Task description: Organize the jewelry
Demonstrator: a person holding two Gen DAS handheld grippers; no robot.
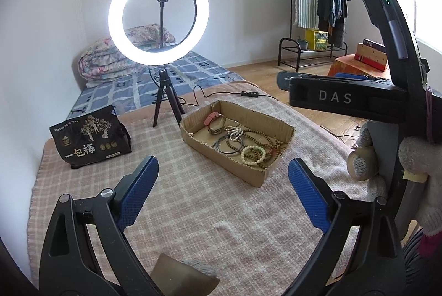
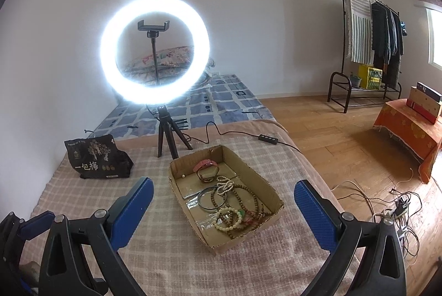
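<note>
A shallow cardboard tray (image 1: pixel 273 171) (image 2: pixel 272 224) lies on the checked pink blanket. In it are a pink watch (image 1: pixel 211 118) (image 2: pixel 205 164), dark bangles (image 1: pixel 229 145) (image 2: pixel 207 198), white and cream bead bracelets (image 1: pixel 252 155) (image 2: pixel 230 221) and brown bead strings (image 1: pixel 259 135) (image 2: pixel 248 196). My left gripper (image 1: pixel 223 171) is open and empty, above the blanket just short of the tray. My right gripper (image 2: pixel 223 196) is open and empty, hovering over the tray's near half. The right gripper's body, marked DAS (image 1: pixel 339 100), shows at the right of the left wrist view.
A lit ring light on a small tripod (image 1: pixel 165 100) (image 2: pixel 165 130) stands behind the tray, its cable and switch (image 2: pixel 268 140) trailing right. A black snack bag (image 1: pixel 91 137) (image 2: pixel 98 158) lies at the left. Wooden floor, loose cables (image 2: pixel 386 205), a clothes rack and an orange-covered stand are to the right.
</note>
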